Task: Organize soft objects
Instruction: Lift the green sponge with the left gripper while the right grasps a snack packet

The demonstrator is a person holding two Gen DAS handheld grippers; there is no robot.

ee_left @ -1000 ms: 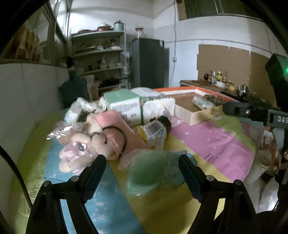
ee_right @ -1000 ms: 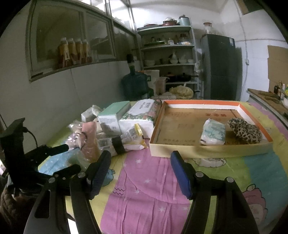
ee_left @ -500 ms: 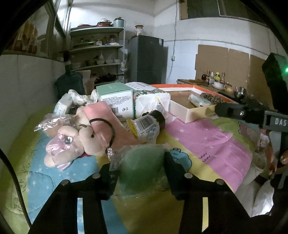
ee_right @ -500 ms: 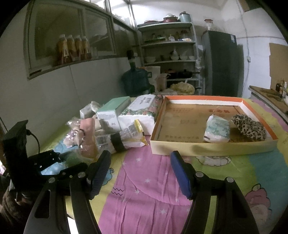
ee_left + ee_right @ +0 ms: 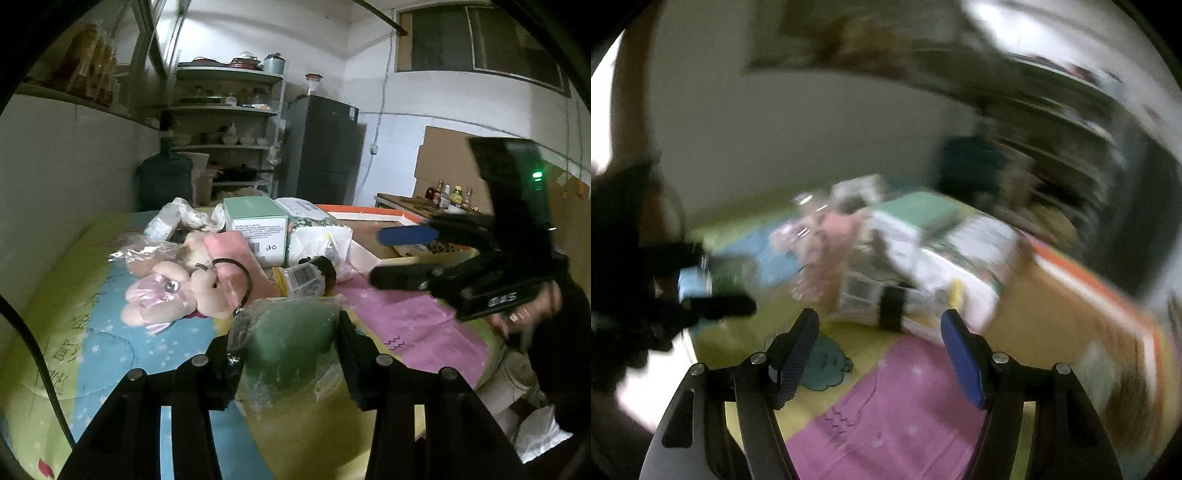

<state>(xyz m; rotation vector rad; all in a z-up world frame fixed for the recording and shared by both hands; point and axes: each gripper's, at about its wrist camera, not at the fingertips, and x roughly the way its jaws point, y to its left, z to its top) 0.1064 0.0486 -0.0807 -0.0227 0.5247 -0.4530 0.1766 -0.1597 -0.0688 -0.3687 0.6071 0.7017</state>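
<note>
My left gripper point(image 5: 286, 332) is shut on a green soft object in a clear plastic bag point(image 5: 291, 343), its pads pressing both sides, just above the patterned cloth. In the blurred right wrist view the left gripper point(image 5: 713, 288) shows at the left with the green bag point(image 5: 731, 271). My right gripper point(image 5: 879, 321) stands open over the cloth with nothing between its fingers; in the left wrist view the right gripper point(image 5: 404, 254) hangs tilted at the right, near the tray. A pink plush toy point(image 5: 173, 291) lies just behind the green bag.
Behind the plush stand a green box point(image 5: 258, 225), a tissue pack point(image 5: 317, 232) and a black-capped packet point(image 5: 306, 277). An orange-rimmed cardboard tray point(image 5: 364, 253) lies at the right. A person's hand point(image 5: 532, 314) holds the right gripper. Shelves and a fridge line the back wall.
The left gripper's jaws came together on the bagged green object and raised it a little. The right gripper rolled and swung left toward the pile, blurring its view.
</note>
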